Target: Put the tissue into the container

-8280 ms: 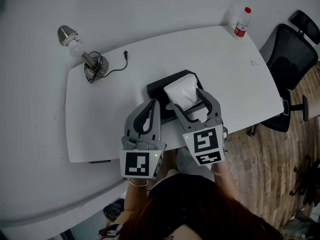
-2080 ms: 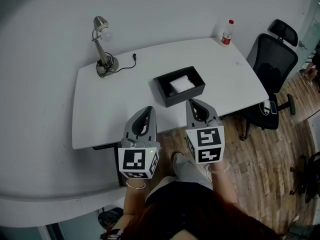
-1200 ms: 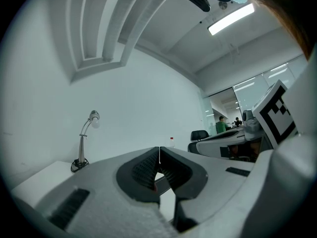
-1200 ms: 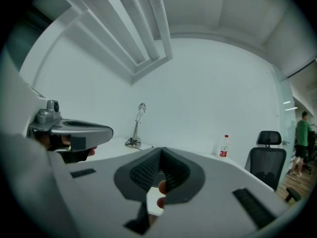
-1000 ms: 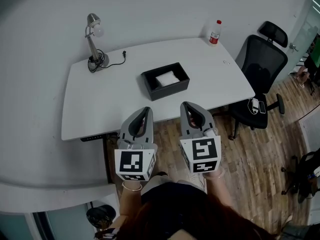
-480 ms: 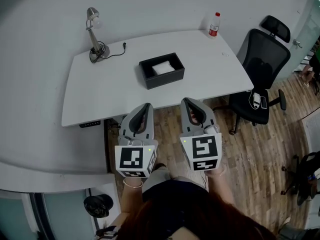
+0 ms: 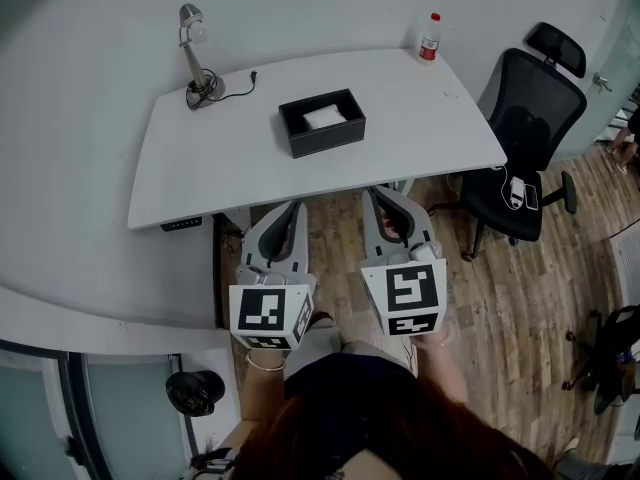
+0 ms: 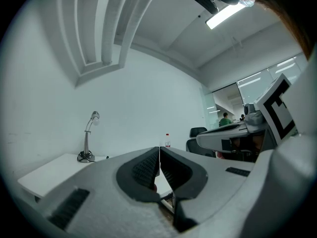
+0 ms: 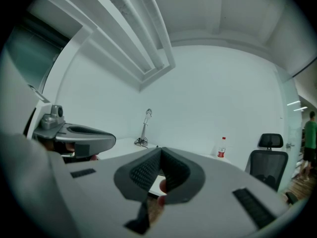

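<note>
Shows the tissue point(image 7: 325, 116) lying white inside the black container point(image 7: 330, 142) in the middle of the table point(image 7: 430, 118), apparently left there because the job is done. Places it well ahead of both pairs of jaws and between neither. Finds the left gripper point(image 7: 292, 208) and right gripper point(image 7: 380, 196) held level above the wooden floor point(image 7: 500, 298), short of the table's near edge, each pressed together on nothing, probably parked clear. Frames lamp point(image 7: 195, 53), bottle point(image 7: 429, 36) and chair point(image 7: 530, 118) beyond.
</note>
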### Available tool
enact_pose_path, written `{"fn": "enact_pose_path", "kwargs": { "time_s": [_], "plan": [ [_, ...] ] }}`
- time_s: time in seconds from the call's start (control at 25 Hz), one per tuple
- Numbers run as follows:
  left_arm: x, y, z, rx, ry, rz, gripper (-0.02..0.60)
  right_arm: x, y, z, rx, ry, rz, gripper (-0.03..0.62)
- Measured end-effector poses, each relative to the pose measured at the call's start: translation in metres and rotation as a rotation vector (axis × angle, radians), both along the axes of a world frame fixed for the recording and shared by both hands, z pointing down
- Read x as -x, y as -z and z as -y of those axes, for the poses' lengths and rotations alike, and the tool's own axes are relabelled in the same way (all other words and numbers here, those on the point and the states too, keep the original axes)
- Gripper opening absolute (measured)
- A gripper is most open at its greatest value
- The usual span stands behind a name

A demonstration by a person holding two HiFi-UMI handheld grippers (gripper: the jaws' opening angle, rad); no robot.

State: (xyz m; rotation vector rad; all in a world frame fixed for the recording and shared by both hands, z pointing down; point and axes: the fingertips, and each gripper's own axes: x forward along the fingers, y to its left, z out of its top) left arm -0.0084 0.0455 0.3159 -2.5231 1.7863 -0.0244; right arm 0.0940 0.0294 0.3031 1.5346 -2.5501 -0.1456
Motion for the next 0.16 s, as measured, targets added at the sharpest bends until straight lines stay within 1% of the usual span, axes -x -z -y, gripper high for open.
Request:
{"fn": "enact_pose_path", "kwargs": {
  "time_s": [0.16],
  "plan": [
    [-0.0068, -0.0009, -0.0130, 0.003, -0.001, -0.008, 0.028, -0.0053, 0.0001, -0.0129, -0.003, 0.008, 0.002, 0.020]
  ]
}}
